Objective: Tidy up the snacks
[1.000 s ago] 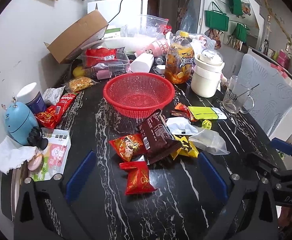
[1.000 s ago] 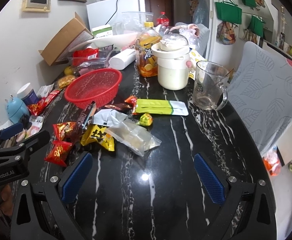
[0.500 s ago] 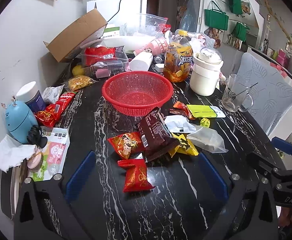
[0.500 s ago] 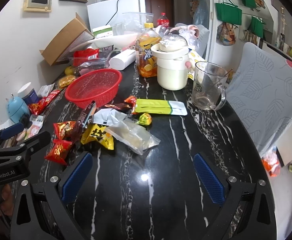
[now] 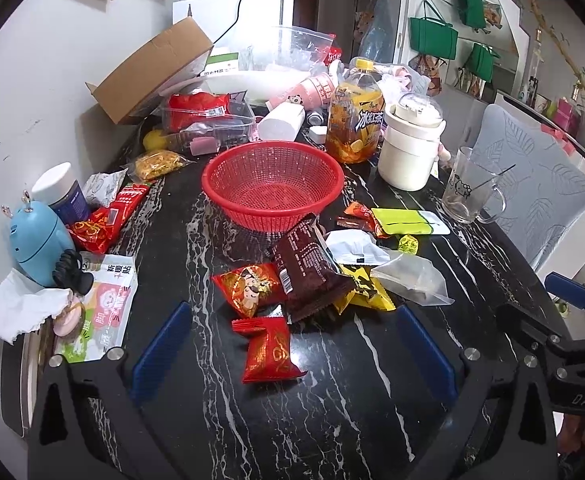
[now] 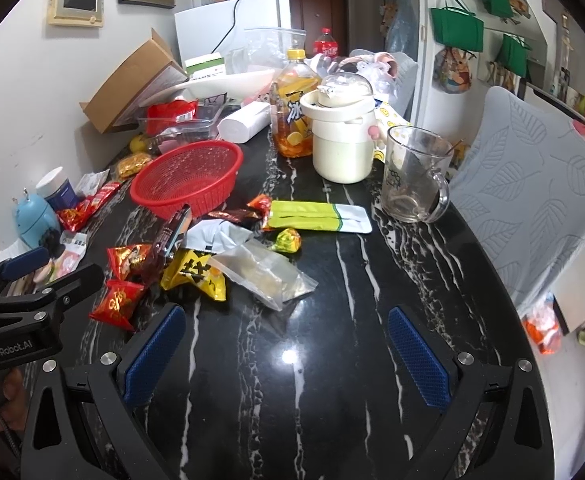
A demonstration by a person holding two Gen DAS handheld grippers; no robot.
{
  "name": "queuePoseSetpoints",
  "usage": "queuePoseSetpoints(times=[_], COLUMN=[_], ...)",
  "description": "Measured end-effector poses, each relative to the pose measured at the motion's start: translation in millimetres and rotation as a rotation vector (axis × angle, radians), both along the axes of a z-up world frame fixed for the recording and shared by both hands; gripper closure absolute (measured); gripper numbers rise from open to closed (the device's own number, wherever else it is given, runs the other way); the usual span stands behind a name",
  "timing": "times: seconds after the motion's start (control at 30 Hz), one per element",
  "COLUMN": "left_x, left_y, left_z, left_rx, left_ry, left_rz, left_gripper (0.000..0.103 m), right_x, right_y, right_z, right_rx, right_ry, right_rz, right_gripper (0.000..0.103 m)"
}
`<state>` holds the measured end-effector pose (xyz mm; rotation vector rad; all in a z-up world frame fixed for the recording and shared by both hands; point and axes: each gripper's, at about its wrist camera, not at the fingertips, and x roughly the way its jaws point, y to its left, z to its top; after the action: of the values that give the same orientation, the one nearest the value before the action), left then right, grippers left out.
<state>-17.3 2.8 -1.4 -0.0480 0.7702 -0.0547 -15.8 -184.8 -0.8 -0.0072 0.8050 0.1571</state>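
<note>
Left tool (image 5: 292, 346) edged nearer the snacks; red basket (image 5: 272, 188) holds nothing

The desk (image 6: 332, 360) is glossy black marble-look stone with white veins. The red basket (image 5: 272, 184) is perforated plastic mesh. Snack packets (image 5: 268, 350) are shiny crinkled foil. The mug (image 6: 414, 176) is clear glass; the box (image 5: 148, 72) is matt brown cardboard.

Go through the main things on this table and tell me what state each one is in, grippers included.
Red basket: upright, empty.
Glass mug: upright, no drink visible.
Tea bottle: upright, capped, partly full.
White pot: lid on.
Cardboard box: tipped, open.
Brown packet: sealed, lying over other snacks.
Left gripper: open, empty.
Right gripper: open, empty.
</note>
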Motion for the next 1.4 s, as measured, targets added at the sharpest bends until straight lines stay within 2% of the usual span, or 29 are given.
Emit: queuePoseSetpoints(times=[0.8, 1.4], left_x=[-18.9, -21.4], left_y=[0.3, 19.1], left_z=[-3.4, -43.6], left_rx=[-0.005, -0.043], left_ry=[0.004, 0.107], left_rz=[0.025, 0.066], left_gripper=[0.000, 0.000], right_x=[-13.3, 0.3], right_y=[-2.2, 10.0], right_z=[-3.6, -41.1], right_rx=[0.011, 0.032], right_ry=[-0.002, 0.073], right_rz=[0.028, 0.105], right_gripper=[0.000, 0.000])
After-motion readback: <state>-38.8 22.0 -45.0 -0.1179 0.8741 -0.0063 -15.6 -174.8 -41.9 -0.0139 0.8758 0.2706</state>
